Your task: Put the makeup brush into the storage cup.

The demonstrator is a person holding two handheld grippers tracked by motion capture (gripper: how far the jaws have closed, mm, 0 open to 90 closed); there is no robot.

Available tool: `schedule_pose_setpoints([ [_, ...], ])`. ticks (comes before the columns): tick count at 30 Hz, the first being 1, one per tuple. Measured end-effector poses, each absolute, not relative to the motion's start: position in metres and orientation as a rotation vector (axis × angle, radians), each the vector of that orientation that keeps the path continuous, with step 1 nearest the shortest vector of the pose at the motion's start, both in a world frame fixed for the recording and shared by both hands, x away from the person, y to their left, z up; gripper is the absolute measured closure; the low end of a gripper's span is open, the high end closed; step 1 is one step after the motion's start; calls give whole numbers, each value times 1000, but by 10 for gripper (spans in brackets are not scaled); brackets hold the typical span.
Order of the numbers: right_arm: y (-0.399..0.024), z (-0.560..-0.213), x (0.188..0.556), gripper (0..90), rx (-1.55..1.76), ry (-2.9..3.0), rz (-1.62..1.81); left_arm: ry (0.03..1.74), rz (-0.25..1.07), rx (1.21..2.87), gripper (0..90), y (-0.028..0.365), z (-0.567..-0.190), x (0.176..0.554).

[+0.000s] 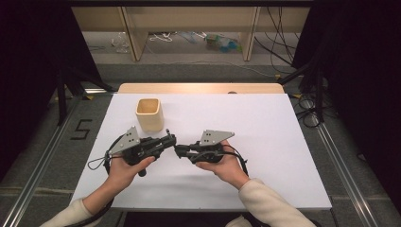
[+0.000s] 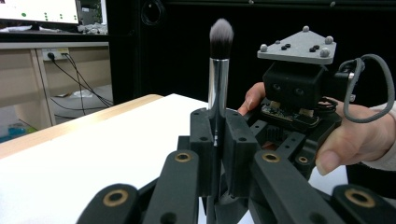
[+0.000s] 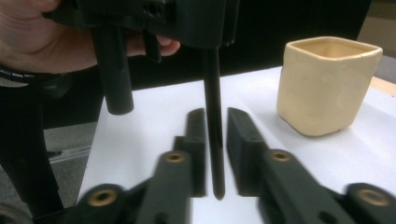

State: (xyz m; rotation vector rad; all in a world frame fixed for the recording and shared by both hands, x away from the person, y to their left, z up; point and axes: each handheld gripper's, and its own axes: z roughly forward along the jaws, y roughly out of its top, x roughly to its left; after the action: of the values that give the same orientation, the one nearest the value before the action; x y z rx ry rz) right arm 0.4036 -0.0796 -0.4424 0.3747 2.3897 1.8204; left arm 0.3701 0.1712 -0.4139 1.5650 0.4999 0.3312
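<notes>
Mid-frame, our left gripper [image 2: 215, 154] clamps the brush [image 2: 218, 79]; our right gripper [image 3: 215, 140] has loosened around its handle.

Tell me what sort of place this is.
Probably a lab rig for recording handling work: a white table ringed by black curtains, loose cables on the floor beyond, and a monitor on a desk to the side.

Cream square cup [image 1: 150, 114] upright on white tabletop [image 1: 265, 142], far-left area. Wooden strip [image 1: 201, 88] along far table edge. Floor beyond: cables [image 1: 279, 45], wood frame legs [image 1: 134, 33] (some clutter, too small to ID). Monitor [image 2: 39, 10] bkgd.
</notes>
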Motion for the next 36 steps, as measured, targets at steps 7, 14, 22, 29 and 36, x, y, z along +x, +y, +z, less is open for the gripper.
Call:
schedule_pose_setpoints([
  [7, -76, -442, 402, 543, 405, 2410, 1773, 504, 360, 1579, 836, 174, -412, 370],
  [14, -78, -440, 402, 429, 454, 2403, 1742, 526, 384, 1576, 836, 178, -411, 371],
  [22, -82, -437, 401, 367, 456, 2380, 1736, 533, 398, 1570, 836, 181, -409, 371],
  [29, -92, -432, 400, 326, 486, 2355, 1743, 540, 409, 1567, 836, 184, -408, 372],
  [36, -96, -430, 398, 322, 496, 2326, 1758, 537, 416, 1573, 836, 186, -407, 372],
])
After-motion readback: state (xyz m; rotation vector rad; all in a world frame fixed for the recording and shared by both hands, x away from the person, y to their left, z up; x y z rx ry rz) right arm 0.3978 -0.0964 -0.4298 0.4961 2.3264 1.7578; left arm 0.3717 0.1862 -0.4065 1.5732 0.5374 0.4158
